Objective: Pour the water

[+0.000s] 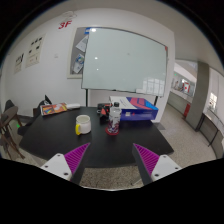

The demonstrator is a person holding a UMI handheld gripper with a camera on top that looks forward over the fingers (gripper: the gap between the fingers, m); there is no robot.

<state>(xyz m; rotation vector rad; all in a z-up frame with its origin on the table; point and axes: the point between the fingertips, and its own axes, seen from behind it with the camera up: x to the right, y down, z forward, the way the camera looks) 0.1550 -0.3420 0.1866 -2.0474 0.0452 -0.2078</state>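
While your gripper (pixel 111 160) hangs above the near edge of the black table (pixel 55 140), its two fingers stand wide apart with nothing between them, the magenta pads (pixel 74 156) facing each other across bare tabletop and a strip of pale floor. Look ahead of your fingers and a little to the left: there sits the yellow mug (pixel 83 124), upright on the table, well beyond the fingertips. Just to its right, almost straight ahead of the gap between your fingers, stands a small clear bottle (pixel 113 121) with something red at its foot; whether it holds water you cannot tell from here. The mug and the bottle are near each other but apart. Behind the bottle rests a low box (pixel 137 110) with a blue and pink face. Far out to your left, papers or books (pixel 55 108) lie near the table's far rim, and a chair (pixel 10 125) stands beside that end. Beyond the table a large whiteboard (pixel 122 62) fills the back wall, and to your right a corridor (pixel 190 95) runs away.
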